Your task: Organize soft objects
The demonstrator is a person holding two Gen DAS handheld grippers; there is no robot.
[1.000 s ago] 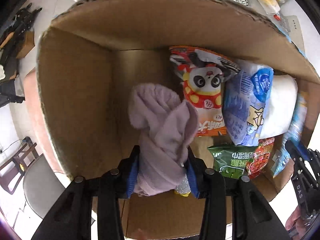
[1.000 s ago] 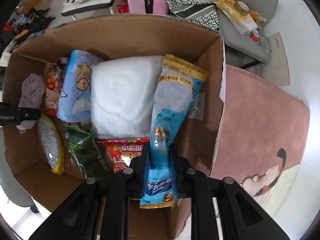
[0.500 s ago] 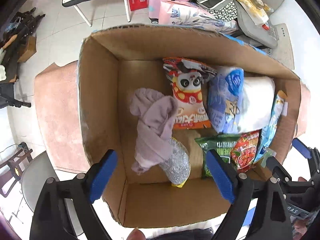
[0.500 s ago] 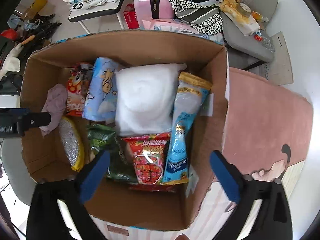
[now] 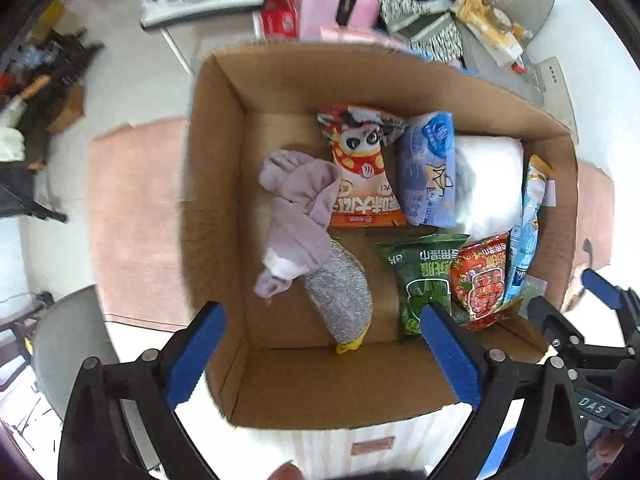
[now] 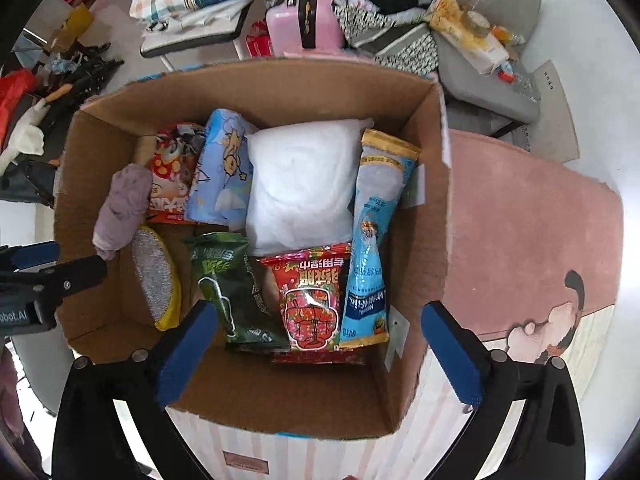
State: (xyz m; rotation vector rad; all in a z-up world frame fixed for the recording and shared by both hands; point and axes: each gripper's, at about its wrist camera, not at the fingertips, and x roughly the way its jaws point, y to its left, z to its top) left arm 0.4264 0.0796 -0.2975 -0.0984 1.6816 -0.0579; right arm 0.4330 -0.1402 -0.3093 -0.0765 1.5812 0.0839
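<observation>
A cluttered room with a pink rug on a pale floor surrounds the open cardboard box that fills the middle of both views. Inside, the lilac cloth lies at centre left of the left view over a silver scrubber, beside the panda snack bag, white pillow, green bag, red bag and long blue packet. Both the left gripper and right gripper hover at the bottom of frame with jaws wide apart and empty, so the placing step looks finished; the next move probably calls for finding another soft item outside the box.
</observation>
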